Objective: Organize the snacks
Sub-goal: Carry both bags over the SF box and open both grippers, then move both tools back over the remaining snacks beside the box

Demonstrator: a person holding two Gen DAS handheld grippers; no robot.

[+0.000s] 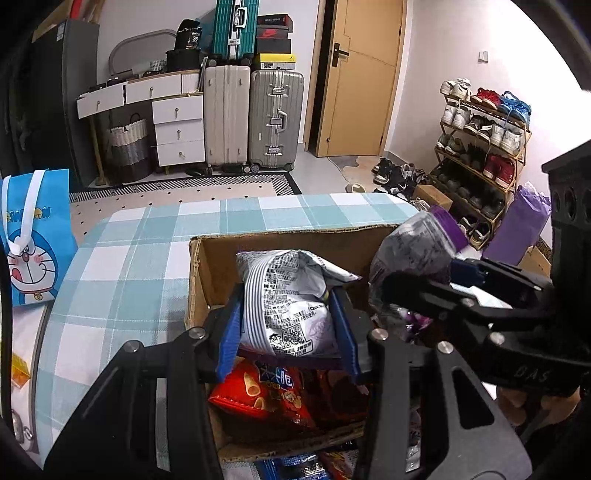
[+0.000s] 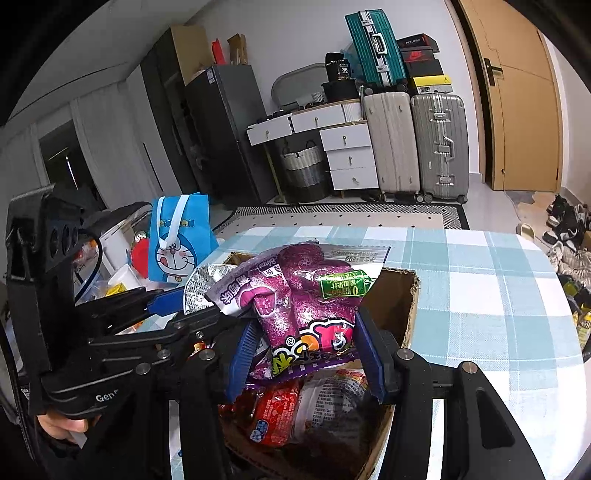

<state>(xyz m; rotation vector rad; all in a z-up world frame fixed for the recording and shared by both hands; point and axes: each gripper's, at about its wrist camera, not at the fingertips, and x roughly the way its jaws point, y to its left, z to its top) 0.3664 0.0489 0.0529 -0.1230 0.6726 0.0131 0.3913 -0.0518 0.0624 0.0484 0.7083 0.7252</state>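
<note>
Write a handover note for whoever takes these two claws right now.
Left claw: shut on a silver snack bag, over the cardboard box.
Right claw: shut on a purple snack bag, over the same box.
Done: red snack packs already lie in the box on the checked tablecloth.
Left: probably lower both bags in and release.

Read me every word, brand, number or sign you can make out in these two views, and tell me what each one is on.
"36": black box on the dresser.
Nike swoosh, no words: red and black shoebox.
"DAS": right tongs' black frame, faint.
"Gen", cut off: left tongs' frame.
"0": green label on the purple snack bag.
Chinese print and QR code: silver snack bag, too small.
Blue cartoon bag: lettering blurred.
</note>
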